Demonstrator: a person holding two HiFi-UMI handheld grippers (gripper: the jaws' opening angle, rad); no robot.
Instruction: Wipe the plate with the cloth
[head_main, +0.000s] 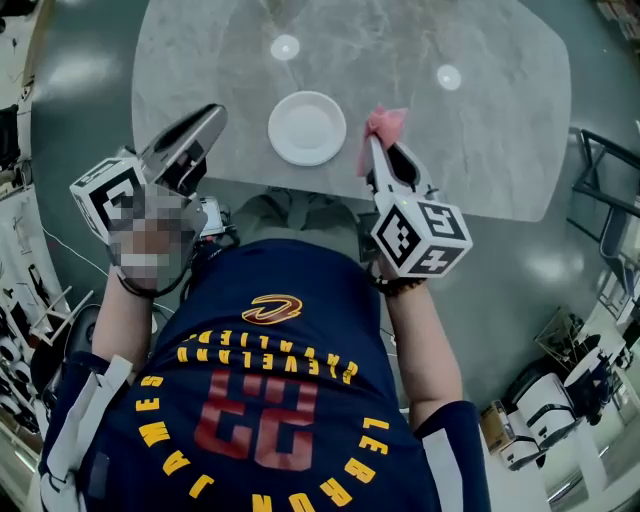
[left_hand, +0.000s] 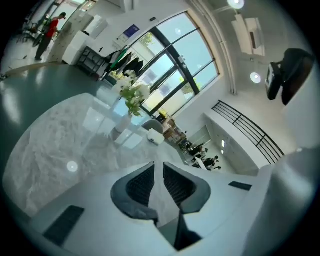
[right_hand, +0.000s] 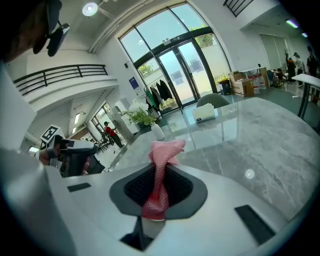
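A: Plate, position and condition?
B: White plate (head_main: 307, 127) on the marble table (head_main: 480, 120), close to the near edge, about midway along it. Nothing touches it. The face looks bare from the head view; smears too fine to tell

A: Cloth?
B: Pink cloth (head_main: 383, 126) pinched in the right gripper (head_main: 374, 145), jaws closed on its lower part, a twisted tuft standing past the tips. It hangs above the table just beside the plate's right rim, apart from it

A: Left gripper?
B: Left gripper (head_main: 213, 113) raised over the near edge towards the left corner, apart from the plate. Its own view shows the jaws at a narrow slit with nothing between them

A: Progress?
B: Judgement: cloth in hand, so pick-up is done. Wiping not yet begun, no cloth-to-plate contact. Remaining: bring the tuft down onto the plate, then sweep its face. A light plate may slide on smooth marble, so the left gripper may have to steady the rim
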